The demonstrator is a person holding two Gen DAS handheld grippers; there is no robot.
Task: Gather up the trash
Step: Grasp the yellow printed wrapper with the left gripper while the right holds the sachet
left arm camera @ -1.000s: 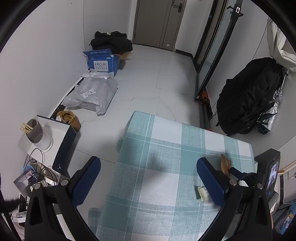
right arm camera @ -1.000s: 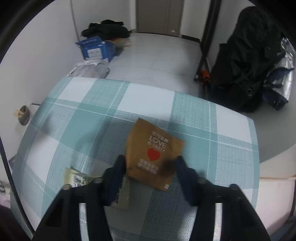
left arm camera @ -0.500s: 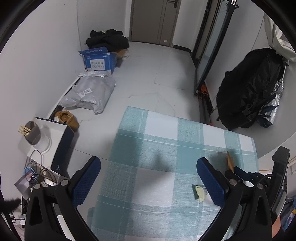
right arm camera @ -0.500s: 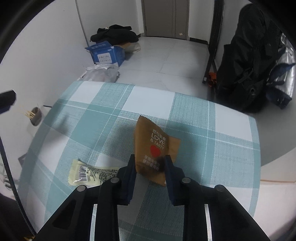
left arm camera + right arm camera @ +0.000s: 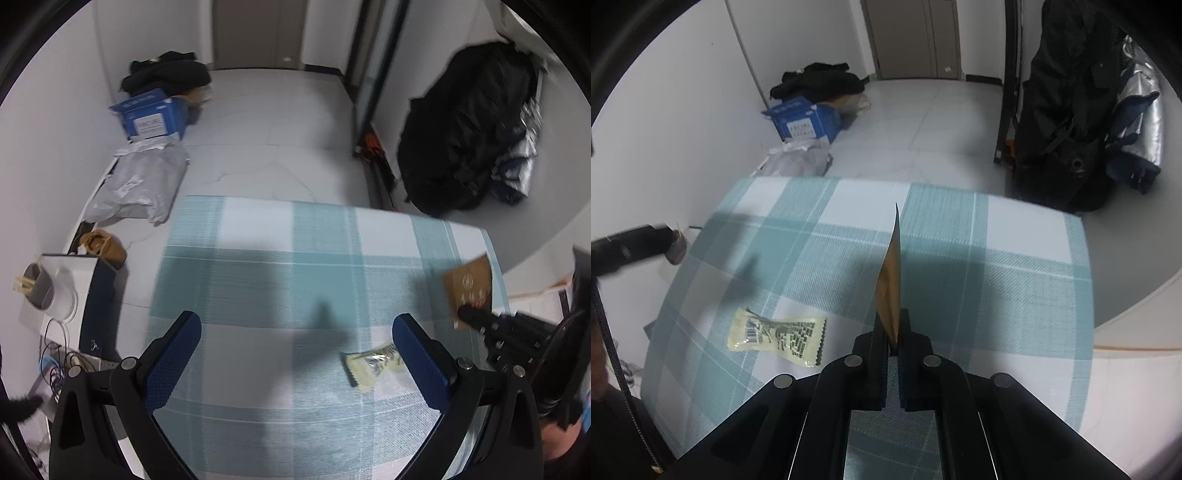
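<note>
Checked tablecloth [image 5: 1015, 236]; right gripper [image 5: 893, 325] pinches brown packet [image 5: 891, 280] upright.

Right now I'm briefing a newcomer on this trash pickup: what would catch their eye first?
First, the brown snack wrapper, standing on edge above the teal checked tablecloth, clamped in the right gripper, whose jaws have just closed on it. Next, the pale yellow wrapper lying flat on the cloth to its left. In the left wrist view, the left gripper hangs over the cloth with jaws wide apart and nothing between them.
</note>
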